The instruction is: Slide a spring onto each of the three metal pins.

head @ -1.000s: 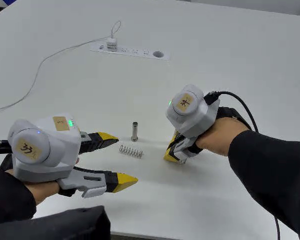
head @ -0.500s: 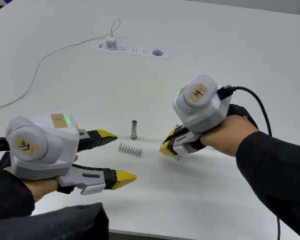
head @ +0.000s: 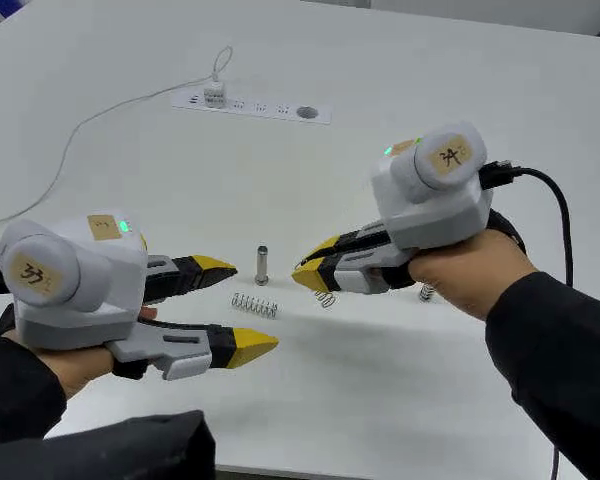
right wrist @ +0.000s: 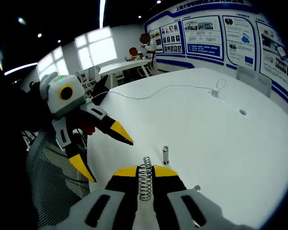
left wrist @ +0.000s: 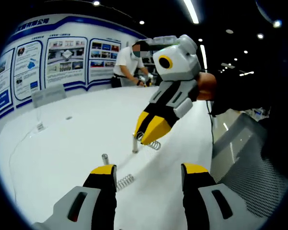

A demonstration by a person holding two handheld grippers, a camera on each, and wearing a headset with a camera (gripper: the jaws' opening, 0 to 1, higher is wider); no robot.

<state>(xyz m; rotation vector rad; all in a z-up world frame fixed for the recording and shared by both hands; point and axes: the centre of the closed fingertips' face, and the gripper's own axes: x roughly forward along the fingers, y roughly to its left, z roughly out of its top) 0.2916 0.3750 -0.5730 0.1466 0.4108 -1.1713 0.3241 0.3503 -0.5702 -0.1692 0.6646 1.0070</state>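
Note:
My right gripper [head: 308,278] is shut on a small steel spring [head: 325,298], which hangs from its yellow tips above the white table [head: 400,80]. In the right gripper view the spring [right wrist: 145,179] stands upright between the jaws. A bare metal pin [head: 262,265] stands just left of those tips, with a second spring [head: 255,305] lying flat in front of it. My left gripper [head: 235,305] hovers open beside that loose spring, holding nothing. In the left gripper view another pin [left wrist: 135,143] stands behind the right gripper [left wrist: 153,127]. A small metal piece [head: 426,292] peeks out by the right hand.
A white power strip [head: 255,105] with a plug and a thin cable [head: 100,115] lies at the far side of the table. A black cord [head: 550,200] trails from the right gripper. The table's near edge runs just below the left gripper. A person [left wrist: 129,62] stands in the background.
The right gripper has risen from the table with a spring in its tips and swung left toward the standing pin. The left gripper has stayed open, almost in place.

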